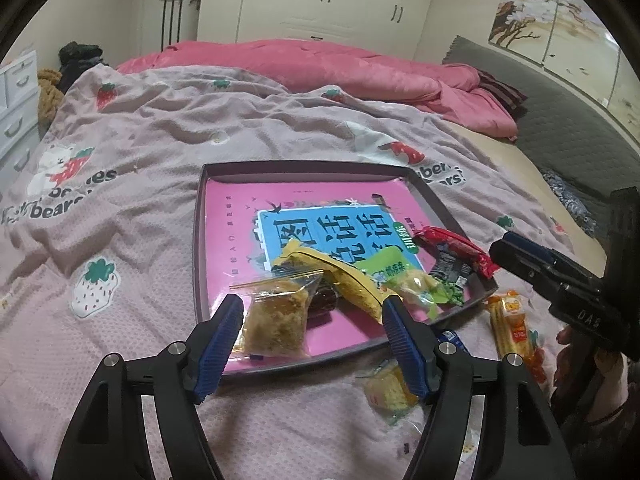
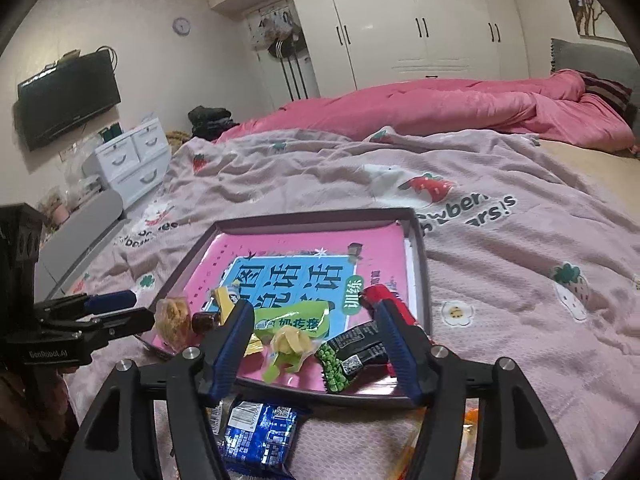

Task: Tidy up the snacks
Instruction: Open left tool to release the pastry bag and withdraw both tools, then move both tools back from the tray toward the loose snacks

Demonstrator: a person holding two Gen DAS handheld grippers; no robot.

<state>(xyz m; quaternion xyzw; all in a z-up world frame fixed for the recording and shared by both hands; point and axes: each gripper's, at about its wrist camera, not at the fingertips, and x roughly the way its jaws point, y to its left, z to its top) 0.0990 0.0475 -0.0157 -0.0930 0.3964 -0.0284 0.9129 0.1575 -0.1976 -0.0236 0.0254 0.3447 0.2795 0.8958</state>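
- The snacks are gathered at the near end of a shallow dark-rimmed tray (image 1: 199, 240), which lies on a pink strawberry-print blanket (image 1: 140, 128) spread over a bed.
- The tray's floor is covered by a pink book (image 2: 304, 248) with a blue panel of large characters.
- In the tray, a clear packet of crumbly tan snack (image 1: 276, 316) is seen nearest the left side, with a yellow packet (image 1: 344, 276) beside it and a small dark-brown item (image 1: 324, 300) tucked between them.
- A green packet (image 2: 296, 320), a black-and-green pea packet (image 2: 352, 356) and a red packet (image 1: 456, 252) are laid further right in the tray; the red one reaches over the right rim.
- Outside the tray, on the blanket near its front edge, a blue packet (image 2: 260, 432), a pale yellow wrapped cake (image 1: 388, 392) and an orange-and-yellow packet (image 1: 512, 320) are left.
- The left gripper (image 1: 312, 344) is held above the tray's near edge with its jaws spread; nothing is pressed between its blue pads, though the tan packet is seen between them.
- The right gripper (image 2: 316, 340) is likewise held apart and empty over the green and pea packets.
- A bunched pink duvet (image 2: 440, 108), white wardrobes (image 2: 420, 12), a white drawer unit (image 2: 132, 160) and a wall-mounted television (image 2: 68, 96) are seen beyond.
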